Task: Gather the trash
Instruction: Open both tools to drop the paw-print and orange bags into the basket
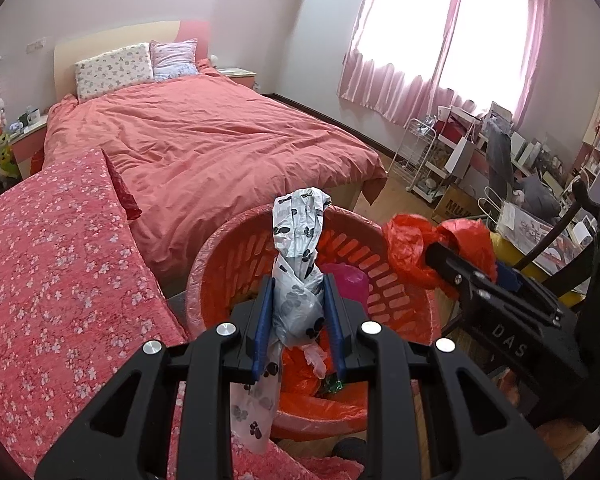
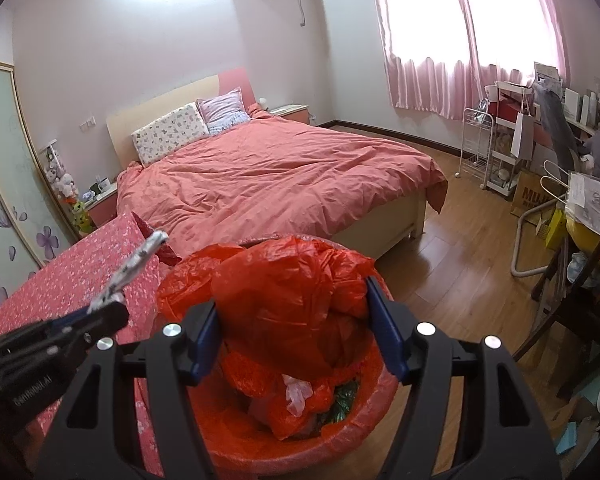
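A twisted, crinkled paw-print plastic bag (image 1: 298, 264) is clamped upright in the left gripper (image 1: 299, 312), above the slotted red plastic basket (image 1: 404, 292). One glossy, bunched red liner bag (image 2: 292, 300) is pinched between the widely spread jaws of the right gripper (image 2: 300, 336), over the same basket. Two pillows (image 1: 114, 70) are seen on the rumpled bed (image 1: 220, 136).

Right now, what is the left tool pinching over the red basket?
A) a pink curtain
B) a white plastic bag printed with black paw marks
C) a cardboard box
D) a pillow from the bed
B: the left tool has its blue pads closed on a twisted white bag with black paw prints, held above the red basket, while the right tool grips red plastic.
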Available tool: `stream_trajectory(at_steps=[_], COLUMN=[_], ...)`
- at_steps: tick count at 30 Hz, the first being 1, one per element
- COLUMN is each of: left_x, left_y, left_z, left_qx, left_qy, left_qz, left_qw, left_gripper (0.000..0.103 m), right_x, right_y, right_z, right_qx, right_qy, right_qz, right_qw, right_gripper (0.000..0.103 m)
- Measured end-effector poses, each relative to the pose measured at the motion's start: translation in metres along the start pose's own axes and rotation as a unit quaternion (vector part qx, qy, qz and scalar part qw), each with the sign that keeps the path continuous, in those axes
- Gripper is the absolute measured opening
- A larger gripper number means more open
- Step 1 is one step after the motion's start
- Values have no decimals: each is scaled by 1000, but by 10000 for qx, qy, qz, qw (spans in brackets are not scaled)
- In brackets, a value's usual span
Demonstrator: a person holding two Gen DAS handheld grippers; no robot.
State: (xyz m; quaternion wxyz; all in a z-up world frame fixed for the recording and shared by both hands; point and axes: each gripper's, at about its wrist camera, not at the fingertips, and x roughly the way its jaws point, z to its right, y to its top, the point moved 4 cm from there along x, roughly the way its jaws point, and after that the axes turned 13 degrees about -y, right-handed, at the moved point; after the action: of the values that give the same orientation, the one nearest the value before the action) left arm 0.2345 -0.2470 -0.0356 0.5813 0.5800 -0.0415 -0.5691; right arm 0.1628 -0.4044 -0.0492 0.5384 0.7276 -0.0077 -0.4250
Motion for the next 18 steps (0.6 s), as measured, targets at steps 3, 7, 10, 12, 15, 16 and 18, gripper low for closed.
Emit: stream_trajectory(at_steps=[3,7,10,12,15,16,18], left_x=[4,5,4,2,-3,-7,-16], left_y=[-2,-4,-5,-6,-7,-8,-8], left_z=[-1,-5,-10,-14,-22,-25,-31], left_qx=[-15,-65,-119,-162,-236,-272,-306], left_qy=[5,48,120,193,281,332,437], left_qz=[-48,-84,-78,-72,-50,-26,35], left_qw=[10000,9999,9998,9997,9993,9991,9986], left_gripper=[26,37,44,46,47,47,50], right_x=[4,9,12,13,9,7,1], right_y=[3,5,5,5,6,7,8], right_z=[-1,1,1,3,5,5,5], right_qx=[86,191,250,317,415,428,407], right_qy=[60,127,167,182,242,235,200], right_qz=[-33,-82,-120,-142,-115,-96,-43], right_qw=[9999,9997,9995,9992,9988,9988,9990], right_gripper=[67,70,73,76,83,84,85])
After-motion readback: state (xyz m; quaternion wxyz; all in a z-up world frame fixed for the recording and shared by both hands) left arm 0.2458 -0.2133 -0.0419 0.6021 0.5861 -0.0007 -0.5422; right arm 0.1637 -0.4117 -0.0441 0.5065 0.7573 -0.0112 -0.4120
